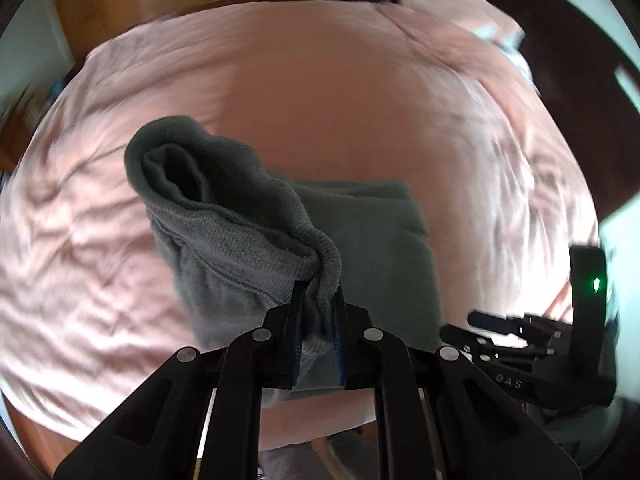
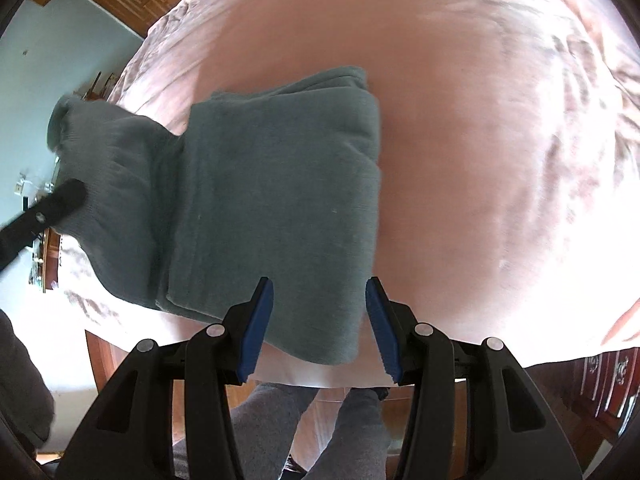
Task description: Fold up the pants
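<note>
**Pink bed, green pants**

Below me a bed (image 2: 460, 128) spreads its rumpled pink cover. Folded grey-green pants (image 2: 276, 200) lie directly on it near the edge closest to me; one end lifts off the cover, pinched in my left fingers (image 1: 298, 300).

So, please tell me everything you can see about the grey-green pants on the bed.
The grey-green soft knit pants look thick and fleecy. Most of the garment lies folded in flat layers near the edge of the pink bedspread. One end, with a ribbed band and an open tube-like mouth, is lifted off the bed, pinched in the left gripper. The right gripper is open over the folded stack's near corner, not gripping it.
</note>
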A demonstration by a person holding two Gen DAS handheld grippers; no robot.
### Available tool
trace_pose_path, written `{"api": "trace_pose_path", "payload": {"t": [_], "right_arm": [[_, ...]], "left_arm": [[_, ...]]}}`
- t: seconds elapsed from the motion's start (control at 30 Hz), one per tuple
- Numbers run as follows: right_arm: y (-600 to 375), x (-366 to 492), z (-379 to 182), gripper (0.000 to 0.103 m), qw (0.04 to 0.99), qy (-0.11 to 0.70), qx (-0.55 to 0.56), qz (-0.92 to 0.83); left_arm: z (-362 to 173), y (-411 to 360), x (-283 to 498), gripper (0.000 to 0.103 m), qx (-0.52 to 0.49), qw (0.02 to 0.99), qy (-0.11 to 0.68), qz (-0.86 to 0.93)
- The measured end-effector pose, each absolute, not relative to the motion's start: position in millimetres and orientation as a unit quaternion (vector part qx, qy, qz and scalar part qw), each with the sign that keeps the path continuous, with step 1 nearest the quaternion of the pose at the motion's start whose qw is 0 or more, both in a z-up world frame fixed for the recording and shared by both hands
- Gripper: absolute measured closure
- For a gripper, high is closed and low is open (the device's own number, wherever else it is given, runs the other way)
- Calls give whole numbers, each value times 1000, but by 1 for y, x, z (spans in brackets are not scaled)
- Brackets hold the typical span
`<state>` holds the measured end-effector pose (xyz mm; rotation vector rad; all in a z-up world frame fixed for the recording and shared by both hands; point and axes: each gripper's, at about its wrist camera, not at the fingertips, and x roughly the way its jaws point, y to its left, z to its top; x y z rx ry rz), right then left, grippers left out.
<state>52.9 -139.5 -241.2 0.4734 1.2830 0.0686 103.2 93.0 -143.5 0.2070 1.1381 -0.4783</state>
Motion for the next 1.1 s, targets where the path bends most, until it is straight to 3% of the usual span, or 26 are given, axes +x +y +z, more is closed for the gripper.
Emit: {"api": "trace_pose_path", "payload": {"t": [0.27, 0.53, 0.7, 0.8, 1.0, 1.1], "right_arm": [[-170, 34, -249, 53, 768, 591, 247, 3], [-192, 21, -253, 53, 763, 591, 262, -22], [-202, 26, -251, 53, 763, 586, 270, -35], [-212, 34, -247, 53, 767, 577, 279, -39], [-217, 63, -234, 53, 773, 551, 315, -21], [-208, 81, -227, 40, 772, 540, 334, 6]], "left_arm": [[-204, 19, 79, 91, 198, 770, 545, -266], [-229, -20, 73, 90, 215, 758, 550, -277], [-241, -35, 56, 78, 239, 741, 551, -301], [-234, -33, 40, 68, 244, 731, 544, -332], [-209, 9, 31, 65, 224, 731, 540, -351], [-207, 44, 49, 65, 200, 746, 556, -307]]}}
